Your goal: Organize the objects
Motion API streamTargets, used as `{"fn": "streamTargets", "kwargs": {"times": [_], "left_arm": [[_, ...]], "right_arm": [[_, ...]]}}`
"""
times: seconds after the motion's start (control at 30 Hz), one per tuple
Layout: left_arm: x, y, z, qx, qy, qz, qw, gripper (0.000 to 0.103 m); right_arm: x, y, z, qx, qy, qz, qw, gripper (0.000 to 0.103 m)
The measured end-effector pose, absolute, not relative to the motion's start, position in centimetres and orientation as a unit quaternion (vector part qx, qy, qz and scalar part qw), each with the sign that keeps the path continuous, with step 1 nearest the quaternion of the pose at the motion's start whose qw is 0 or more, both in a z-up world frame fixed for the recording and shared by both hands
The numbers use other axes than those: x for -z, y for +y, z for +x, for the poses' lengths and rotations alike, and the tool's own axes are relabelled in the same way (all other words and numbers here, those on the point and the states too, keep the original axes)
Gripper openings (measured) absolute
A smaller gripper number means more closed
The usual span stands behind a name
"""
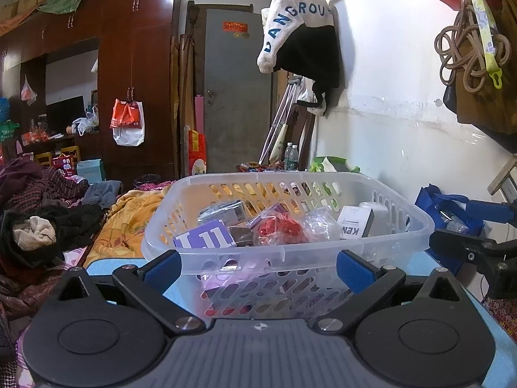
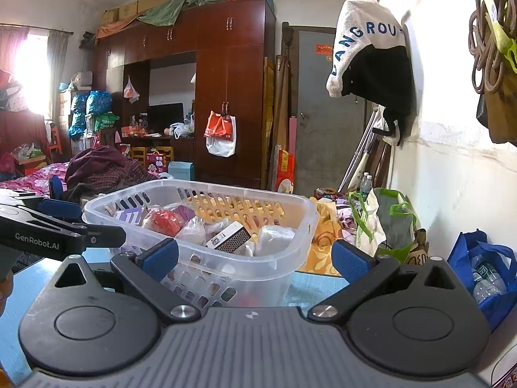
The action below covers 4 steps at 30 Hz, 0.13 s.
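The clear plastic basket (image 1: 290,252) sits on the light blue tabletop (image 2: 310,286) directly ahead of both grippers, already holding the sorted items: a purple box (image 1: 205,238), a bag of red things (image 1: 279,229), a crumpled clear bag (image 1: 318,223), a white carton (image 1: 355,223) and a mesh-printed box (image 2: 231,237). The left gripper (image 1: 258,266) faces the basket's long near wall square on, its blue pads spread wide and empty, with the wall just beyond and between them. The right gripper (image 2: 255,258) meets the basket at its rounded near corner, jaws likewise wide apart and holding nothing; most of the basket lies ahead and to its left. The two grippers sit side by side, each showing at the edge of the other's view. The left gripper looks the nearer and better aligned for any push or grasp on the rim, which runs across its fingers rather than along them.

No loose item remains visible on the tabletop, so the sorting appears close to done. The tabletop directly under each gripper body is hidden, the basket's lower contents blur through the perforated wall, and a blue bag (image 2: 488,268) to the right is cut off
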<state>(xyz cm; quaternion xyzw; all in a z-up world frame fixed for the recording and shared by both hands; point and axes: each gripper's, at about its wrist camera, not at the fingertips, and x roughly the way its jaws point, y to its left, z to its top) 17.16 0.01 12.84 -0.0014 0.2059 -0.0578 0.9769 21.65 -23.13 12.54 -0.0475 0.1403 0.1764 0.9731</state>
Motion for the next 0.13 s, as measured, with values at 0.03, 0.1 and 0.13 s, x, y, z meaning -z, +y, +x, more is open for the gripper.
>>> {"fn": "streamTargets", "kwargs": {"times": [0.03,0.1,0.13], "left_arm": [[-12.78,-0.04,17.14,0.057,0.205,-0.001,0.977,0.103],[-12.69,-0.12,17.15,0.057,0.204,0.0,0.977,0.103],[-12.63,-0.1,17.18,0.057,0.205,-0.001,0.977,0.103]], "right_arm": [[-12.54,-23.11,21.64,-0.177,0.14,-0.048,0.973,0.103],[-12.53,-23.11,21.64,-0.176,0.14,-0.048,0.973,0.103],[-12.52,-23.11,21.63,-0.177,0.14,-0.048,0.973,0.103]]}}
